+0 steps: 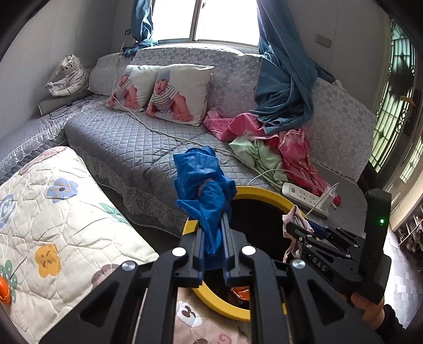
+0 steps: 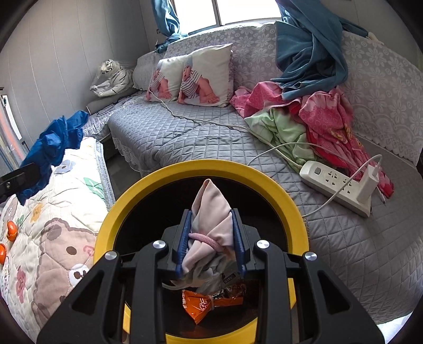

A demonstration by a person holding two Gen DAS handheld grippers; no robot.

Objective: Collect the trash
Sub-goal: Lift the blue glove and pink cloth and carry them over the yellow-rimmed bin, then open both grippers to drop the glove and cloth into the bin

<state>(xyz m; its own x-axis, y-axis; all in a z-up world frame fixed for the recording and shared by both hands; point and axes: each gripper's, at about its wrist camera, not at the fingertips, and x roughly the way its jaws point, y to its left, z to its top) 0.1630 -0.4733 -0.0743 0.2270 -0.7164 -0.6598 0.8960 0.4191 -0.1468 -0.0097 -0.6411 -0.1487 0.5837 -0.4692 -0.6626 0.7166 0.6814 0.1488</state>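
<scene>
Quilted bedding (image 2: 45,254) with bears and flowers lies lowest at the left, and a yellow-rimmed bin (image 2: 211,169) stands beside it, its dark inside holding an orange wrapper (image 2: 203,304) at the bottom.

Over the bin's mouth the right gripper (image 2: 211,232) has its jaws narrowed onto a pale pink cloth bundle (image 2: 211,209), bound by a pink hair tie (image 2: 203,238). The bundle's long axis runs along the fingers; its peaked end points forward and away from the camera, while the loose end trails down toward the wrapper.

At the bin's near-left rim the left gripper (image 1: 212,238) has its jaws closed tight on a crumpled blue plastic bag (image 1: 203,185). The bag stands up out of the fingers, long axis along them, its bunched top pointing up and forward toward the sofa.

Two small orange fruits (image 2: 12,230) sit on the bedding's left edge.

Beyond the bin spreads a grey quilted sofa (image 2: 185,135). On its right side lie a white power strip (image 2: 335,185) with a charger plugged in, then a heap of pink and green fabric (image 2: 304,116). Further back lean two cushions (image 2: 201,76) printed with a baby, and a toy white tiger (image 2: 111,76) sits in the left corner. Blue curtains (image 2: 312,47) hang over the sofa back below a bright window (image 1: 201,18).
</scene>
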